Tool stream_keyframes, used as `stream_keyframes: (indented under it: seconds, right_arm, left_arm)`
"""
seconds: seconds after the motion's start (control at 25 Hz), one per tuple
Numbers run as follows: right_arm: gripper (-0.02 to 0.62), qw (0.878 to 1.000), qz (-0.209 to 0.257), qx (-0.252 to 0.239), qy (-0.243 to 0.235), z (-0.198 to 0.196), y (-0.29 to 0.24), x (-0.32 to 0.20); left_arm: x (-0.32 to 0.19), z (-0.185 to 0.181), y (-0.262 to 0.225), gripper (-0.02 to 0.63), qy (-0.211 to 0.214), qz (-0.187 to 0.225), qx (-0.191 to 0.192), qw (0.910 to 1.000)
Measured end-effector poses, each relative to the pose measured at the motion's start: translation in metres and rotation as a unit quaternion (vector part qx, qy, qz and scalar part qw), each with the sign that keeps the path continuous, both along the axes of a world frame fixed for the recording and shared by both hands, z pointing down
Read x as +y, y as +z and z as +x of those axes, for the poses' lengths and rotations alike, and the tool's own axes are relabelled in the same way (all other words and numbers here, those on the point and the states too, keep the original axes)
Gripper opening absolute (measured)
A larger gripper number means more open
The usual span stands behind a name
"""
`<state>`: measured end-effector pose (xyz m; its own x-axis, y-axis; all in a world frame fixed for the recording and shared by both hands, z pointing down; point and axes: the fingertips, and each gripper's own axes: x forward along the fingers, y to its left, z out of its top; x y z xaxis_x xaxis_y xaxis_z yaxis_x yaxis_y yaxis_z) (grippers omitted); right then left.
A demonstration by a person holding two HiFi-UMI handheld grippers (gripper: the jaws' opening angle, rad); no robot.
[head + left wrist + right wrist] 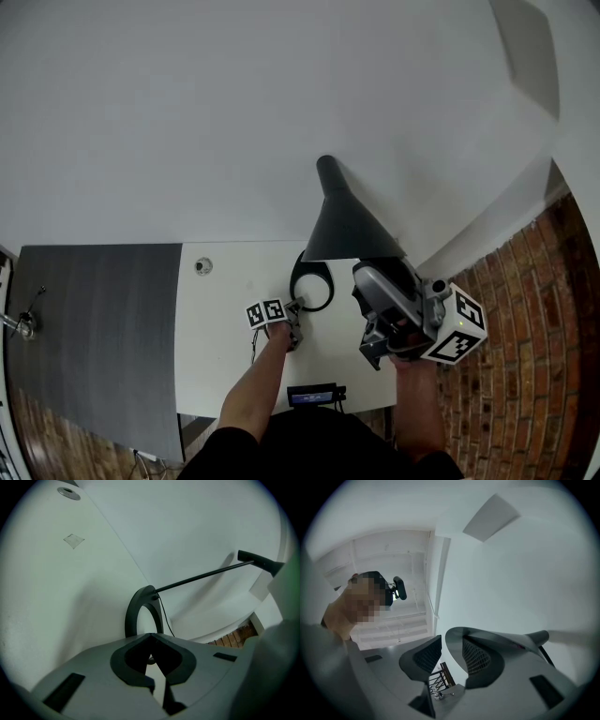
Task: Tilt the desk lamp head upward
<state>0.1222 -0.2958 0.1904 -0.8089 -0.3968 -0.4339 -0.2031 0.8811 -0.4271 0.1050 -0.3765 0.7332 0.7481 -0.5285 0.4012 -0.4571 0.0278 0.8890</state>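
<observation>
A desk lamp stands on the white desk (pixel 225 347). Its dark grey cone head (pixel 347 225) points its neck up, above a black ring base (pixel 312 281). My left gripper (pixel 297 314) is down at the ring's near left edge. In the left gripper view the jaws (pixel 151 641) are closed at the ring base (pixel 139 609), and a thin rod (pixel 201 577) runs up right to the head's neck (pixel 260 562). My right gripper (pixel 380 278) sits under the head's near rim. In the right gripper view it (pixel 450 651) straddles the lamp head's rim (pixel 497 637), one pad inside the shade.
A dark grey panel (pixel 94 328) adjoins the desk on the left. A round cable grommet (pixel 203 266) sits at the desk's back. A small device with a blue screen (pixel 311 396) is at the front edge. Brick floor (pixel 525 309) lies to the right.
</observation>
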Motion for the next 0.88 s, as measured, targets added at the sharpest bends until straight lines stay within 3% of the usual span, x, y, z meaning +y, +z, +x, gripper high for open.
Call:
stream_keyframes:
  seconds: [0.2,0.64,0.88]
  right_arm:
    - [0.147,1.000,-0.014,-0.017,-0.007,0.001,-0.009,-0.006]
    - [0.147,0.994,-0.080,-0.068,-0.006,0.001,-0.030,-0.023]
    - [0.147,0.993,-0.086,-0.075,0.002,0.002,-0.038,-0.031]
  left_arm:
    - [0.000,0.002,-0.001,0.012,0.009,0.007,-0.019,0.9998]
    - [0.002,0.003,0.000,0.012,0.013,0.004,-0.018,0.9998]
    - [0.003,0.004,0.001,0.012,0.015,0.003,-0.019,0.9997]
